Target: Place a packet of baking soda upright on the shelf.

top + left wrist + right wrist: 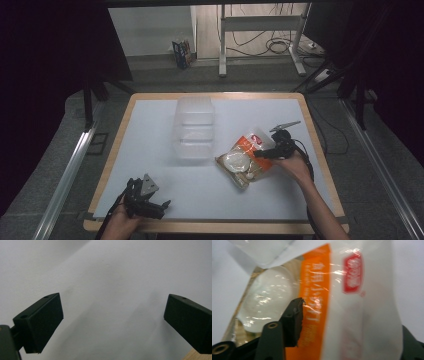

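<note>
Clear container (194, 131) just beside packet (246, 159); right tongs (260, 154) straddle packet.

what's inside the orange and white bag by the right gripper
Through the clear front of the bag a round white lump shows over something pale brown. The printed orange and white part hides the rest.

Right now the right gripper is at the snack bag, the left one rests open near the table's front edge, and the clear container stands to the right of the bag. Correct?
Not quite. The high view shows the container to the left of the bag, not the right. The rest holds: the right gripper is at the bag, and the left gripper rests open near the table's front edge.
</note>
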